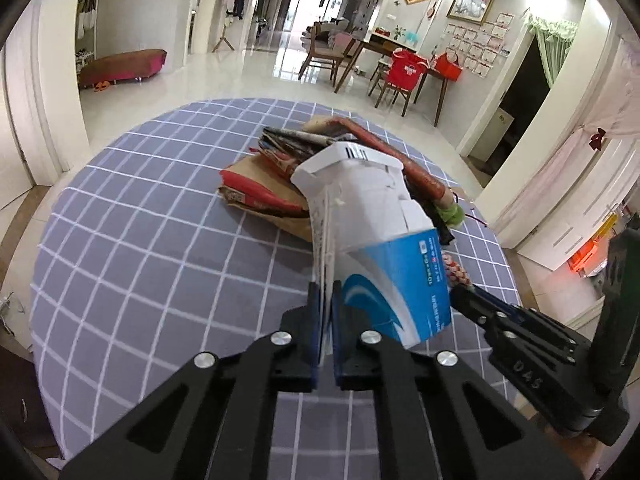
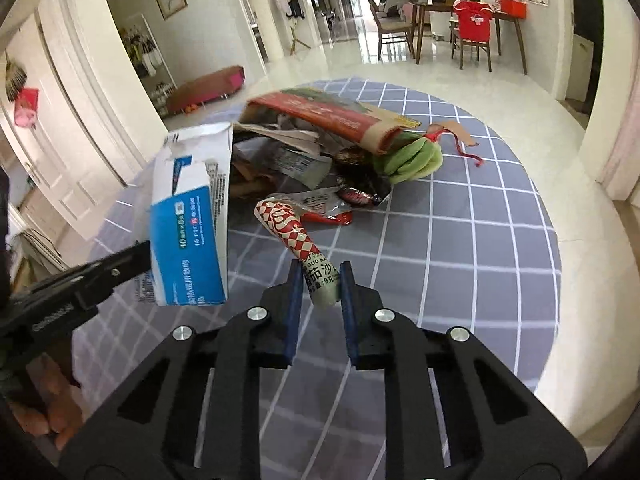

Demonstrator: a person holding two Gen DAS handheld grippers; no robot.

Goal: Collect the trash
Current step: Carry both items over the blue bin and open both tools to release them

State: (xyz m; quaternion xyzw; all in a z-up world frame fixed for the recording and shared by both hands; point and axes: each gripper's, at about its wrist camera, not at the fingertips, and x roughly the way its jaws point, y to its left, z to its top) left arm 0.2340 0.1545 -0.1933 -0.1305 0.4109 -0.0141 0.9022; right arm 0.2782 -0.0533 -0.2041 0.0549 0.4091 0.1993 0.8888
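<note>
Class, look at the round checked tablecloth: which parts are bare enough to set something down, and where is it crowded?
Free: the cloth left of the trash pile, out to the table edge, and the stretch right of the checked wrapper, below the green cloth. Crowded: the middle, where the pile sits, and near the blue and white carton held beside it.

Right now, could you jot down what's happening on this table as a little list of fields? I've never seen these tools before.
Surface: round table with a grey checked cloth
Left tool: shut on the edge of a blue and white carton, lifted off the cloth
Right tool: shut on the end of a red and white checked wrapper
Pile left: red and brown paper bag, green fabric piece, crumpled wrappers
Bin: none in view
</note>
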